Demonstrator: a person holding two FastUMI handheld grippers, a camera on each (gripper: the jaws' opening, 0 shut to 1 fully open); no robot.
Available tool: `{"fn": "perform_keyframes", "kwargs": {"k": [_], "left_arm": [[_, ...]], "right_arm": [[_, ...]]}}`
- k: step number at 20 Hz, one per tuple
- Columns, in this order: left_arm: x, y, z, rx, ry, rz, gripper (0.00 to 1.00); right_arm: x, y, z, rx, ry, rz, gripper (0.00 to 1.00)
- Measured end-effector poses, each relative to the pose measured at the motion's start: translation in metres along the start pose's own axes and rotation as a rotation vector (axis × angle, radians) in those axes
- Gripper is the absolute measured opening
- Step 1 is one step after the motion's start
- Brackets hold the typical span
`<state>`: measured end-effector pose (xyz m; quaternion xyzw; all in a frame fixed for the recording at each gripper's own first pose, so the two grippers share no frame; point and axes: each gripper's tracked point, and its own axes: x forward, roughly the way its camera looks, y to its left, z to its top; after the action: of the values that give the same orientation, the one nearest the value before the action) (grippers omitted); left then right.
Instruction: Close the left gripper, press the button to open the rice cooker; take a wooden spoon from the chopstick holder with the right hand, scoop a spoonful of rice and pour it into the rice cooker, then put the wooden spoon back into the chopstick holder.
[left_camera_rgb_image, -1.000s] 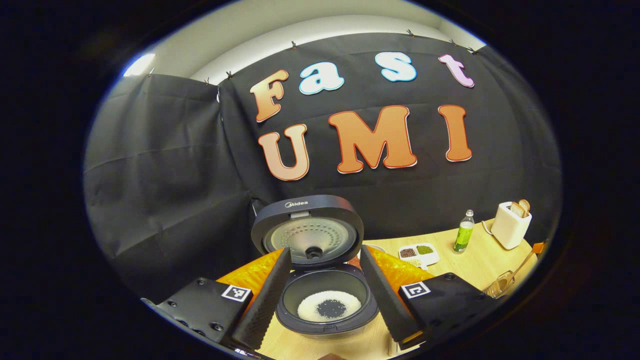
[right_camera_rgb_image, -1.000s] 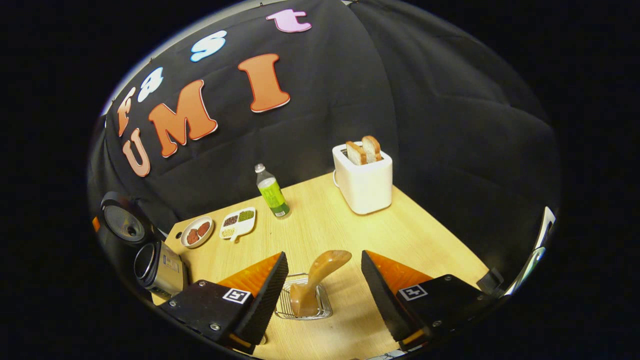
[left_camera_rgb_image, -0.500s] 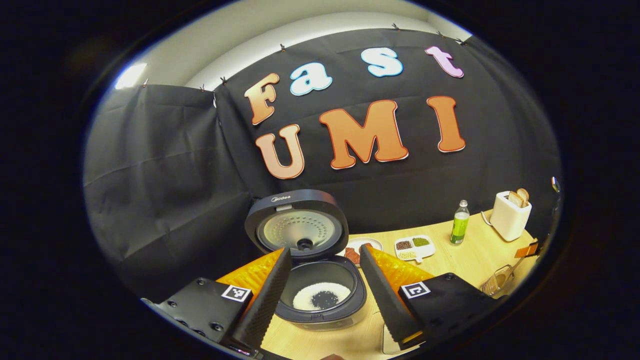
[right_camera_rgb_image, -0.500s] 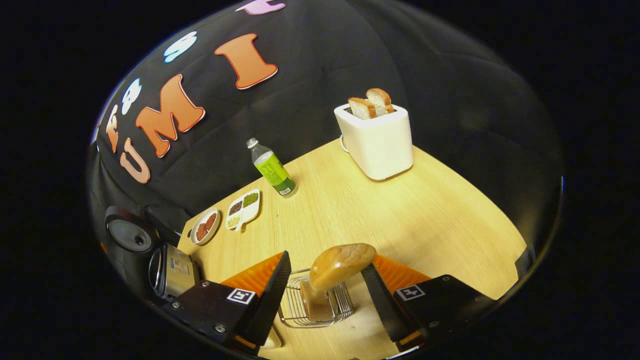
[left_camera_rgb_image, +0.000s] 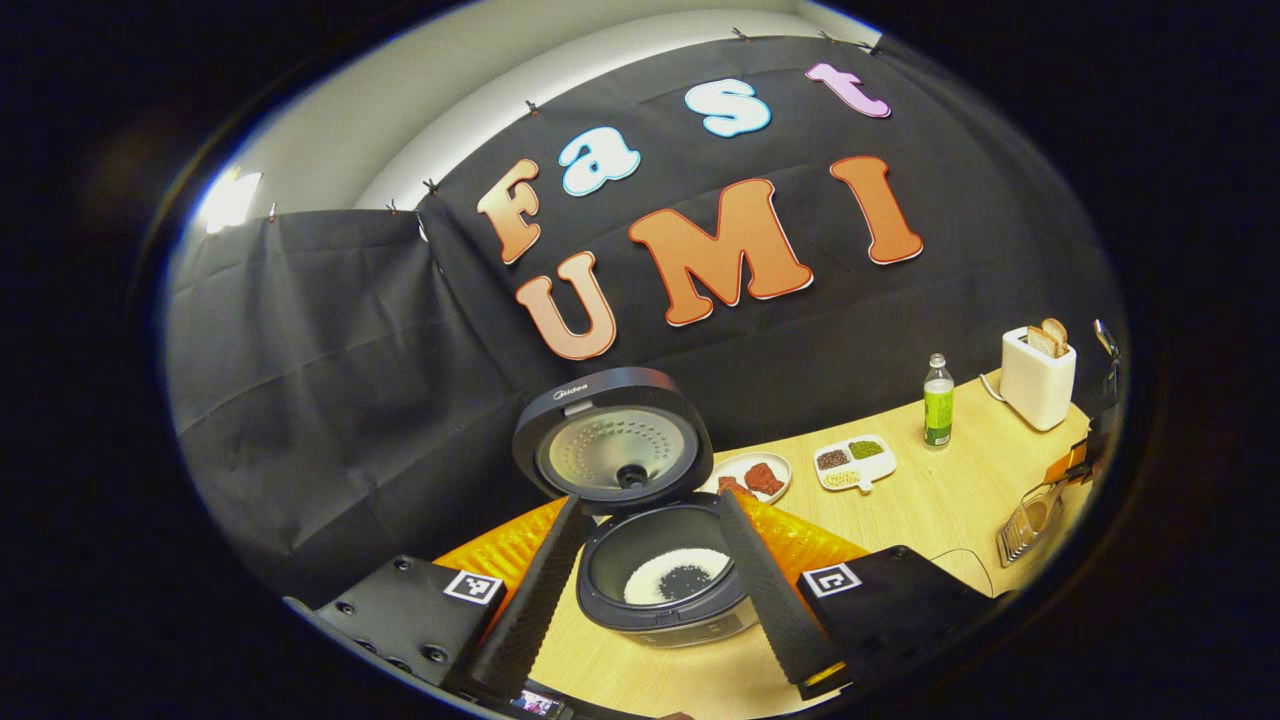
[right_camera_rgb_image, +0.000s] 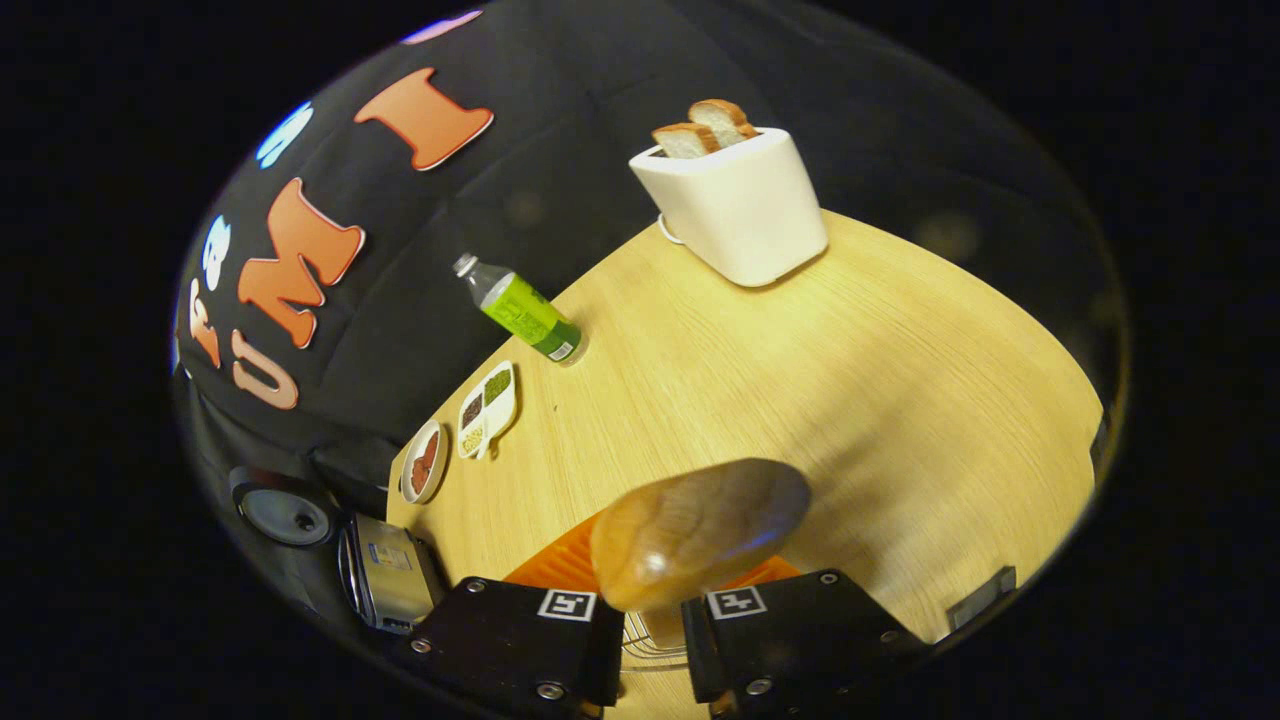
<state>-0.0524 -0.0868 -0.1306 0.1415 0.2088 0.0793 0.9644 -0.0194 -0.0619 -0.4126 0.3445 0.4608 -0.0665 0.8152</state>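
Note:
The rice cooker (left_camera_rgb_image: 668, 585) stands open with its lid (left_camera_rgb_image: 612, 445) tipped up. White rice with a dark patch of grains lies in its pot. My left gripper (left_camera_rgb_image: 655, 600) is open, its fingers either side of the pot and short of it. In the right gripper view the wooden spoon (right_camera_rgb_image: 700, 530) stands close to the camera, bowl up, in the wire chopstick holder (right_camera_rgb_image: 640, 640). My right gripper (right_camera_rgb_image: 652, 620) is shut on the spoon's handle below the bowl. The cooker (right_camera_rgb_image: 390, 585) lies to its far left. The chopstick holder (left_camera_rgb_image: 1030, 510) sits at the table's right end.
A white toaster (right_camera_rgb_image: 735, 205) with two bread slices stands at the back. A green bottle (right_camera_rgb_image: 520, 310), a divided dish of grains (right_camera_rgb_image: 487, 408) and a small plate (right_camera_rgb_image: 425, 460) lie between it and the cooker. The table edge (right_camera_rgb_image: 1090, 430) is to the right.
My right gripper came down over the chopstick holder and went from open to shut on the spoon's handle. The left gripper view has tilted and swung slightly; that gripper stays open.

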Motion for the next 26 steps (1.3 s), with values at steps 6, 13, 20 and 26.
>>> {"fn": "perform_keyframes", "kwargs": {"k": [6,13,20,26], "left_arm": [[0.032,-0.003,0.011,-0.021,-0.055,-0.062,0.93],[0.056,0.002,-0.006,-0.095,-0.049,-0.131,0.85],[0.071,0.032,-0.022,-0.176,-0.032,-0.125,0.93],[0.076,0.056,-0.033,-0.221,-0.011,-0.103,0.93]], "right_arm": [[-0.02,-0.001,-0.001,0.012,-0.053,-0.049,0.14],[-0.068,0.028,0.025,-0.016,-0.142,-0.039,0.12],[-0.105,0.114,0.004,-0.124,-0.115,0.134,0.12],[-0.113,0.182,-0.057,-0.292,-0.024,0.267,0.12]]}}
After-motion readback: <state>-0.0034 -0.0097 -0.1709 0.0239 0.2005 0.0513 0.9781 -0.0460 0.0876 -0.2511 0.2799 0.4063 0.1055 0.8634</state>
